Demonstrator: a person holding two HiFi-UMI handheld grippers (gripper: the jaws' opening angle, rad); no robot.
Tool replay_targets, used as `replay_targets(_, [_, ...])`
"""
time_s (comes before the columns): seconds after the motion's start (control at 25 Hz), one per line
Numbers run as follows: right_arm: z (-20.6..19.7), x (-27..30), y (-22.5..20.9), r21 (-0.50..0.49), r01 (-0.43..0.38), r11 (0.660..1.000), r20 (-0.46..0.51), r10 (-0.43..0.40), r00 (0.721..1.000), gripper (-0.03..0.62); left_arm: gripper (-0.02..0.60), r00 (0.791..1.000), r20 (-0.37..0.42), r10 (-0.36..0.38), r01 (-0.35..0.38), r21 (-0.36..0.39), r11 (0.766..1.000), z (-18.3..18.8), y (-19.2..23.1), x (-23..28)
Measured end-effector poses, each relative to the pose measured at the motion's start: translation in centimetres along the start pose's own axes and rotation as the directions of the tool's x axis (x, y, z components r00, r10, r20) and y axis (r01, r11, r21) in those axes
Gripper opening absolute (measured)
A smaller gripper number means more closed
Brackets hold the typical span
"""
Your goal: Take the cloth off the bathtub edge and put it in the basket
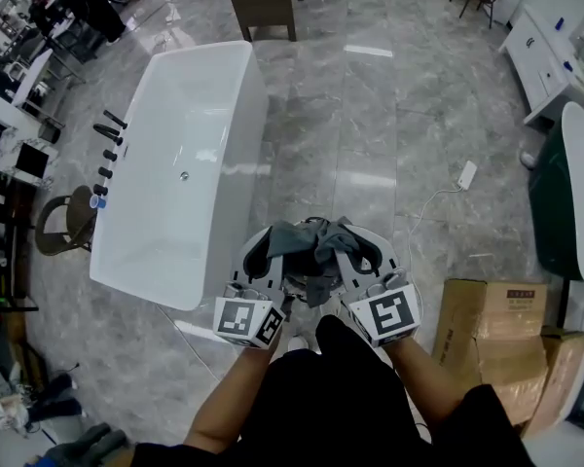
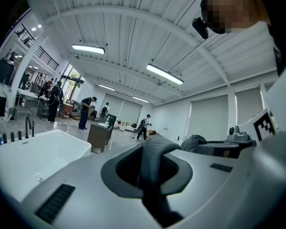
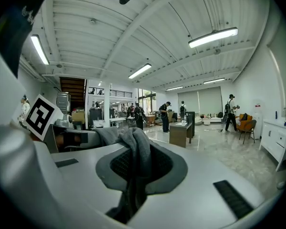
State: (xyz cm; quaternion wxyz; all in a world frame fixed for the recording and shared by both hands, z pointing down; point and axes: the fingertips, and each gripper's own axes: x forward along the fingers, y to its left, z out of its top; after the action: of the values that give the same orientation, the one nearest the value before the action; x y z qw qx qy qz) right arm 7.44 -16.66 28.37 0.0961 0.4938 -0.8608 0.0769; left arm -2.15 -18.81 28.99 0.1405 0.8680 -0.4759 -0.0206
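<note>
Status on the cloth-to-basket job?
Done: the cloth is off the bathtub edge. In hand: left tool and right tool are both shut on it, beside the bathtub. Left: drop it in the basket, which shows in no view.

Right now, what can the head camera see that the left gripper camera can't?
Only the head view shows the cardboard boxes and the white cord on the floor. Only the left gripper view shows the ceiling lights. Both show the white bathtub and the grey cloth pinched in the left gripper.
</note>
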Motion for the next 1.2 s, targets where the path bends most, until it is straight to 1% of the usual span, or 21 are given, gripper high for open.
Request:
replay_targets(0.24, [-3.7, 1.0, -1.0, 0.021, -0.027, 0.999, -0.03, 0.028, 0.999, 0.046, 0.038, 0.998, -0.039, 0.046, -0.046, 0.01, 0.999, -3.6, 0.8, 0.9])
replay_targets(0.44, [-6.8, 1.3, -1.3, 0.034, -0.049, 0.998, -0.073, 0.052, 0.996, 0.046, 0.038, 0.994, -0.076, 0.074, -0.074, 0.006, 0.997, -6.8, 1.3, 1.1])
replay_targets(0.64, [-9.5, 2.4, -1.9, 0.048, -0.051, 0.998, -0.097, 0.055, 0.994, 0.044, 0.038, 0.989, -0.123, 0.081, -0.08, 0.02, 0.997, -9.8, 1.8, 1.7])
replay_targets(0.84, [-11.4, 3.3, -2.5, 0.071, -0.032, 0.997, -0.096, 0.038, 0.995, 0.045, 0.038, 0.986, -0.148, 0.08, -0.076, 0.033, 0.997, -12.6, 2.0, 2.1])
replay_targets(0.96, [-13.9, 3.4, -2.7, 0.082, -0.038, 0.996, -0.121, 0.048, 0.992, 0.044, 0.038, 0.983, -0.161, 0.084, -0.081, 0.025, 0.996, -14.5, 2.3, 2.3])
replay_targets(1.04, [-14.7, 4.0, -2.8, 0.089, -0.036, 0.995, -0.124, 0.046, 0.991, 0.046, 0.038, 0.982, -0.168, 0.09, -0.088, 0.018, 0.996, -15.6, 2.9, 2.4])
replay_targets(1.2, [-16.8, 5.2, -2.8, 0.115, -0.023, 0.993, -0.133, 0.038, 0.99, 0.046, 0.038, 0.973, -0.196, 0.12, -0.126, -0.02, 0.992, -18.5, 4.0, 2.4])
